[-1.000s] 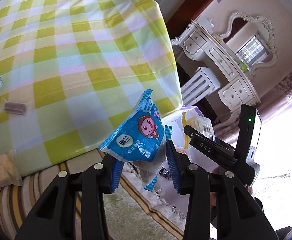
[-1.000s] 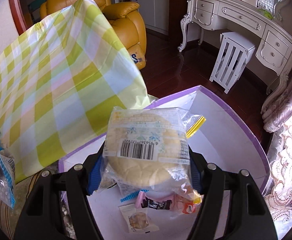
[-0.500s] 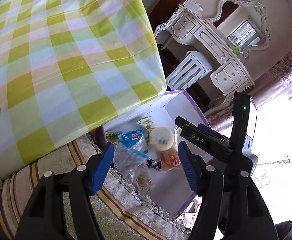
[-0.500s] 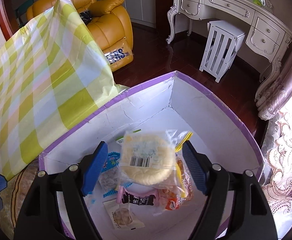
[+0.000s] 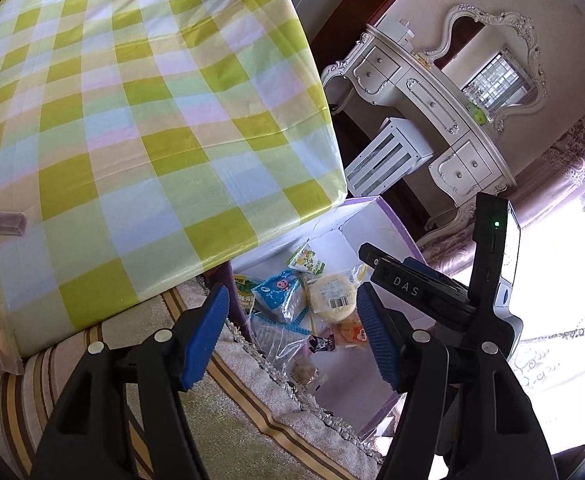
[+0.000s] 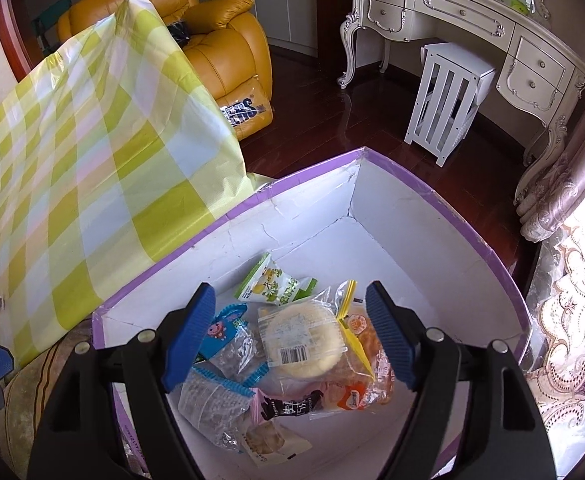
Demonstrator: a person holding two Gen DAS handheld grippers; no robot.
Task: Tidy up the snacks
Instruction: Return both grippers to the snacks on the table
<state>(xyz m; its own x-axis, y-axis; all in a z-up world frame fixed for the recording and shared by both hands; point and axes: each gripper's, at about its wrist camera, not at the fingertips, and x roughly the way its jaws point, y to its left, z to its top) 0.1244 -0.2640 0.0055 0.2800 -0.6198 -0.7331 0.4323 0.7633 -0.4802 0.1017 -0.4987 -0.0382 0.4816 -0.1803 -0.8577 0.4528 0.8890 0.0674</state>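
Jaws of both the left gripper [image 5: 292, 338] and right gripper [image 6: 290, 336] hang apart and empty above the purple-rimmed box [image 6: 444, 204], having just opened; the blue snack packet [image 6: 222, 330] and round cake [image 6: 302, 340] lie inside. Remaining snacks like the wrapped bar [image 5: 6, 224] wait on the checked surface [image 5: 132, 120]; lifting clear before swinging back should avoid snagging the rim.

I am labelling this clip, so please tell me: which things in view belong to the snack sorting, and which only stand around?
Belong to the job:
- purple-edged box
- round cake packet in the box
- blue cartoon packet in the box
- green lemon packet in the box
- brown wrapped snack on the checked tablecloth
- left tongs and right tongs, both open and empty

Only standing around:
- yellow armchair
- white dressing table
- white stool
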